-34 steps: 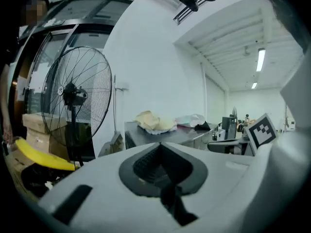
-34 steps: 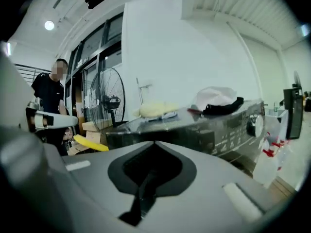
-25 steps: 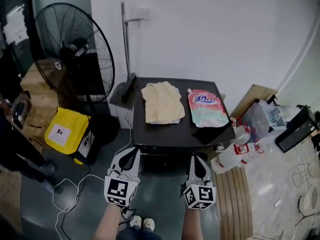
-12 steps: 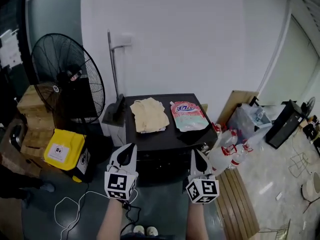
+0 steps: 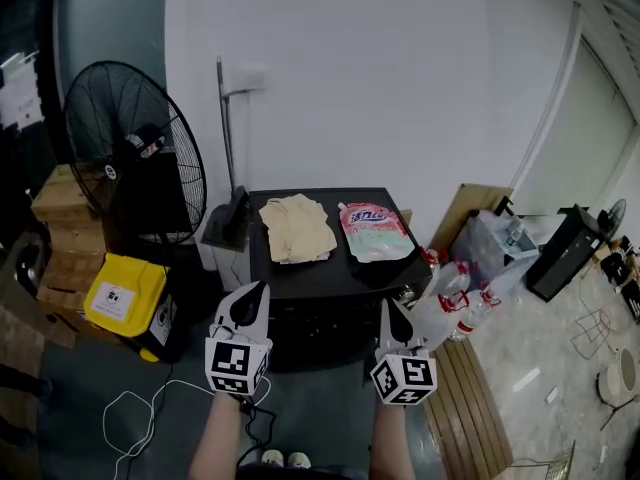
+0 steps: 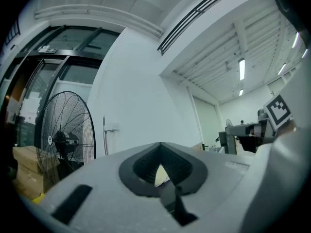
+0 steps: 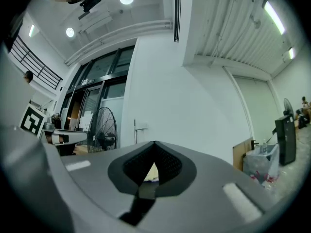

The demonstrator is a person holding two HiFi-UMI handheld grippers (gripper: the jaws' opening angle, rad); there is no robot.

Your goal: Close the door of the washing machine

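Note:
The washing machine (image 5: 330,280) is a low black box against the white wall, seen from above and in front. On its lid lie a folded yellow cloth (image 5: 295,228) and a pink detergent pouch (image 5: 372,231). Its dark front face is in shadow, and I cannot make out the door. My left gripper (image 5: 262,286) and right gripper (image 5: 384,303) are held side by side just before the machine's front edge, pointing level at it and touching nothing. In the left gripper view the left gripper (image 6: 160,143) has its tips together, empty. The right gripper (image 7: 155,142) looks the same in its own view.
A big black fan (image 5: 130,158) stands at the left, beside cardboard boxes (image 5: 60,233) and a yellow box (image 5: 125,303). A dustpan with a long handle (image 5: 230,218) leans by the machine. Plastic bottles (image 5: 452,313) and wooden slats (image 5: 470,398) are at the right. A white cable (image 5: 130,408) lies on the floor.
Both grippers have risen and the head view has tilted up, so the machine looks smaller and more wall shows. In the last half second almost nothing moved. The jaws stayed shut.

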